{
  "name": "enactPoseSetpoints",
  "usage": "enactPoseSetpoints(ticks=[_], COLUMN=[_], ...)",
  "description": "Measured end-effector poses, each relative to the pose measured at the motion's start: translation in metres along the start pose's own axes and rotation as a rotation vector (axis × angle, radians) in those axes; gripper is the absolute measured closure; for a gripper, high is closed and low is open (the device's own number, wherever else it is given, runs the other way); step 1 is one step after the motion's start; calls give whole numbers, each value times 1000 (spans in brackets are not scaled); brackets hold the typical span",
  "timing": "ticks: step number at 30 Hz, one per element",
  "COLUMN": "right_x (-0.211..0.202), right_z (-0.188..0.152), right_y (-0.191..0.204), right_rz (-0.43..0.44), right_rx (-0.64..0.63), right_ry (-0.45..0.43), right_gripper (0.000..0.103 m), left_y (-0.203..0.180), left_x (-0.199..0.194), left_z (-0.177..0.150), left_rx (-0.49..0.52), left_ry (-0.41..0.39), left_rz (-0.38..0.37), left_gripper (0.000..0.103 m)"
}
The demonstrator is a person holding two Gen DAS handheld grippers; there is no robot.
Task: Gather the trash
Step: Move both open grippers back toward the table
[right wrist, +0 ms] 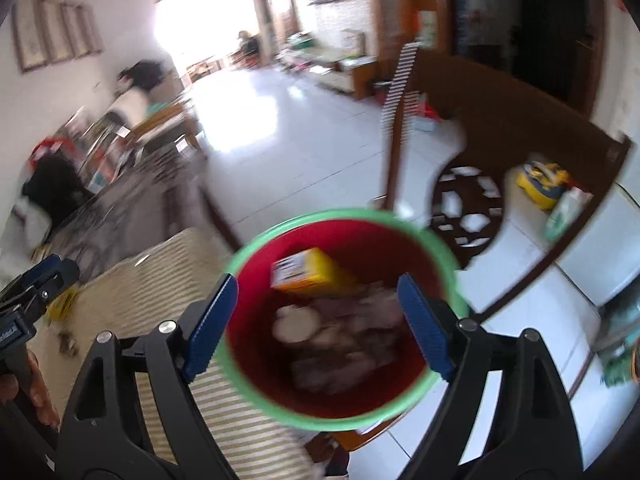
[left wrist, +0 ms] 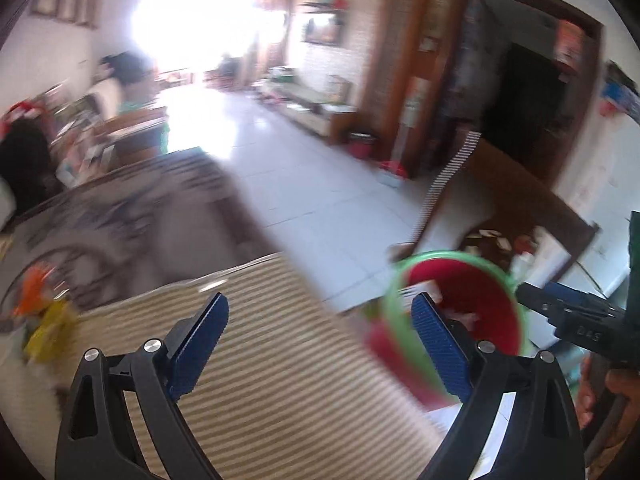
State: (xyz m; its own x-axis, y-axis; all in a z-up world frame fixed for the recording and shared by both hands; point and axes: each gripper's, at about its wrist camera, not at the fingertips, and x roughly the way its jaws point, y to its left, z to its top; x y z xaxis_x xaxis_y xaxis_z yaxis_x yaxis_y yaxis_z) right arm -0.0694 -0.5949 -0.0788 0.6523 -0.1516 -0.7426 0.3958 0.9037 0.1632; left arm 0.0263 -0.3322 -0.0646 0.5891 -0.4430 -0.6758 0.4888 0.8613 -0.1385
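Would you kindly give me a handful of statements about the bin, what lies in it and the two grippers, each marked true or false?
1. The red bin has a green rim. True.
2. The bin is empty. False: a yellow box and pale crumpled scraps lie inside it.
3. The right gripper is clamped on the yellow box. False: its jaws stand open above the bin, gripping nothing.
4. The left gripper is open with nothing between its fingers. True.
5. The bin stands next to a striped mat. True.
6. The left gripper hangs directly over the bin's mouth. False: it is over the striped mat, with the bin to its right.
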Motion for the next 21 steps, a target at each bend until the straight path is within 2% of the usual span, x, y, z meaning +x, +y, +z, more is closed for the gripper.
enactPoseSetpoints(ticks=[5,9,17,21], right_x=[24,41,75,100], right_z=[-17,-42,-94,-110], right_y=[85,169,316,394], right_rz=[129,221,307,301], right_rx=[-131,-267,-555,-798], right_ry=[98,183,323,344], right_gripper=[22,21,19,19], left_y=[88,155,265,307], left_x=[-28,-56,-96,-112], left_z=[-34,-62,-101,-109], left_rx=[-141,-228,-337,-333], left_ry=[24,33,41,35], left_rz=[145,230,286,295], left_gripper=[14,14,14,14])
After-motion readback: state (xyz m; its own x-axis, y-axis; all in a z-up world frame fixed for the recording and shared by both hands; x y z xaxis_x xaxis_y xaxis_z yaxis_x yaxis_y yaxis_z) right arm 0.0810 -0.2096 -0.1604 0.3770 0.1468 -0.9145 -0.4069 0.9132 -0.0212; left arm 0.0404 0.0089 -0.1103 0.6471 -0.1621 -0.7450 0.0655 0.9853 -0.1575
